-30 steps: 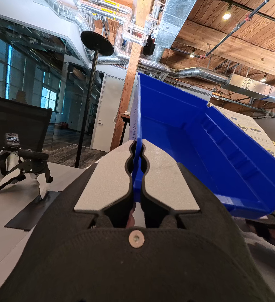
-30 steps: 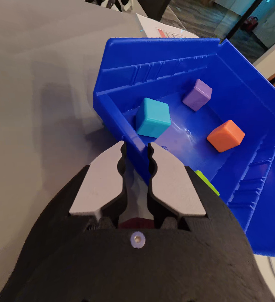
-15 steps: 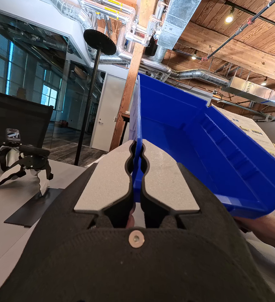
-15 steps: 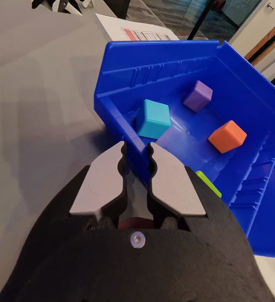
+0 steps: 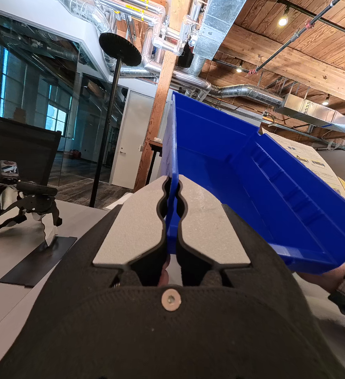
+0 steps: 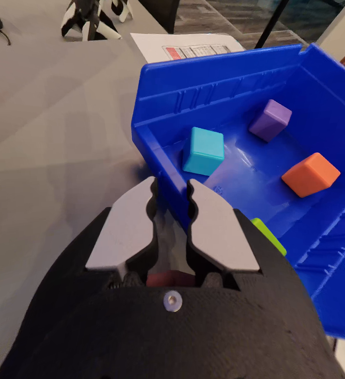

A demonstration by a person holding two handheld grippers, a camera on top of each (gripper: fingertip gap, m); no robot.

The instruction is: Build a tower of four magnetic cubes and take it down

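Note:
A blue plastic bin [image 6: 218, 86] is held off the grey table by both grippers. My right gripper [image 6: 171, 184] is shut on its low front wall. My left gripper [image 5: 172, 180] is shut on the rim of a side wall of the bin [image 5: 249, 164], which tilts up in that view. Inside the bin lie a teal cube [image 6: 204, 151], a purple cube [image 6: 270, 121], an orange cube [image 6: 311, 174] and a lime green cube [image 6: 268, 238], partly hidden behind my right finger. The cubes do not show in the left wrist view.
A spare black and white gripper [image 5: 21, 203] rests on the grey table [image 5: 13, 287] at the left, beside a black flat mat [image 5: 38, 264]. A printed white sheet [image 6: 188, 47] lies beyond the bin. A black floor stand [image 5: 108, 123] rises behind the table. My hands' fingertips stand some 35 centimeters from each other. The teal cube [image 6: 204, 151] lies some 6 centimeters from my right tips, 35 centimeters from my left tips.
The right wrist view has swung up and shows more of the far table. The bin stays gripped by both grippers. The cubes have barely shifted.

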